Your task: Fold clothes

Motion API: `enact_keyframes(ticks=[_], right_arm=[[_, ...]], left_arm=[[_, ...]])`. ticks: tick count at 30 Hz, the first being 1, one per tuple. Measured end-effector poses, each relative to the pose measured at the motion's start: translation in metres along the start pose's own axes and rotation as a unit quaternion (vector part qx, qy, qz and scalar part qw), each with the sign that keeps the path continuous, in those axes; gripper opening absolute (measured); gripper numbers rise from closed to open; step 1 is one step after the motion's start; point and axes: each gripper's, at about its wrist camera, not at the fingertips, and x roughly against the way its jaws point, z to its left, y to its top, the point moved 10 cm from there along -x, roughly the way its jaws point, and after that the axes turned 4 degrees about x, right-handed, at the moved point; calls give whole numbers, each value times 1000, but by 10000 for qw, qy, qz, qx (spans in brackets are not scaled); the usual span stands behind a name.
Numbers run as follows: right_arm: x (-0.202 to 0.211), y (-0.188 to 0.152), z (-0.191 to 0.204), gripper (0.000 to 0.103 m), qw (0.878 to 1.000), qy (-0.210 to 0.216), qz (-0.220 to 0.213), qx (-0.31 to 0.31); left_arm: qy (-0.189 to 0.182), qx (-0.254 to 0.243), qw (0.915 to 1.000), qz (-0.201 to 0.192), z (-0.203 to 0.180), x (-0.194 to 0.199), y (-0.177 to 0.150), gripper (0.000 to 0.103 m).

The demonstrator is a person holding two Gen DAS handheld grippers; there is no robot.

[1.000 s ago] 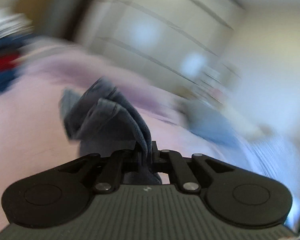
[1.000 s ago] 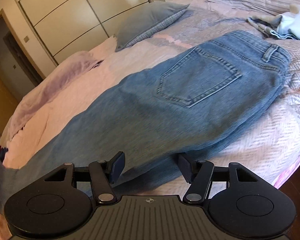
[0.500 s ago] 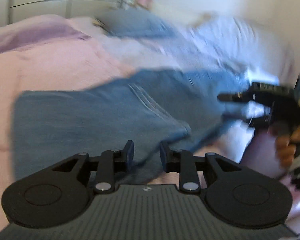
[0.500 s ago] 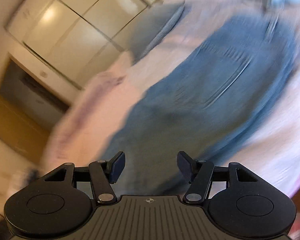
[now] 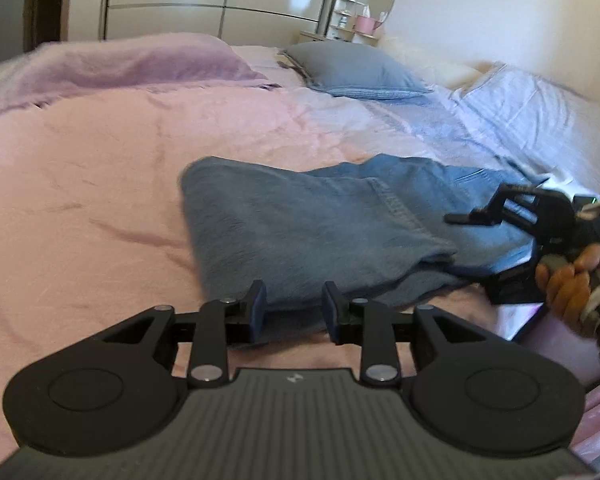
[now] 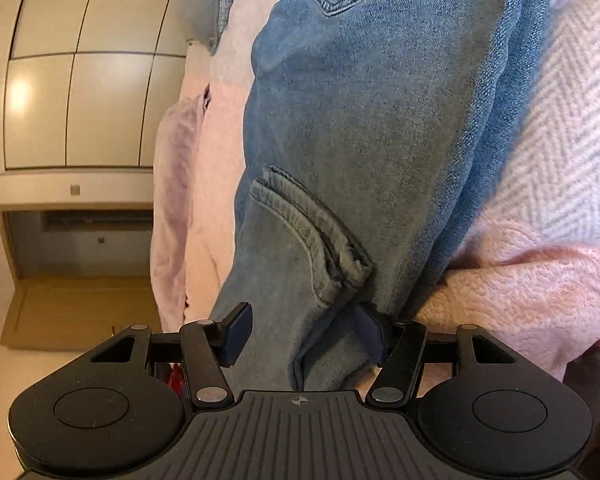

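Blue jeans lie folded over on the pink bedcover. My left gripper sits low at their near edge, its jaws opening, with the denim edge between the fingers and no pad pressing on it. At the right of the left wrist view a hand holds my right gripper at the jeans' other side. In the rolled right wrist view the jeans fill the middle, a hem laid across them. The right gripper is open, loose denim between its wide-apart fingers.
A lilac blanket lies along the bed's far side, with a blue pillow and pale striped pillows at its head. White wardrobe doors and a doorway stand beyond. A zigzag-patterned cover lies beside the jeans.
My left gripper was shut on a bunch of denim a second ago; it has let go, its jaws have parted, and it has swung down over the laid jeans. The right gripper has rolled and come closer.
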Motion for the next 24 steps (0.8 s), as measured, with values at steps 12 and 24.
enact_keyframes(ticks=[12,24], right_arm=[[-19,-5,1,44,9987,3,-310,397],[-21,-6,10,5,9762,-357,-767,1998]], left_arm=[[997,358,9936,-386,25,-23,-22,47],[1703,-776,9819,-280,16,-36,-47,12]])
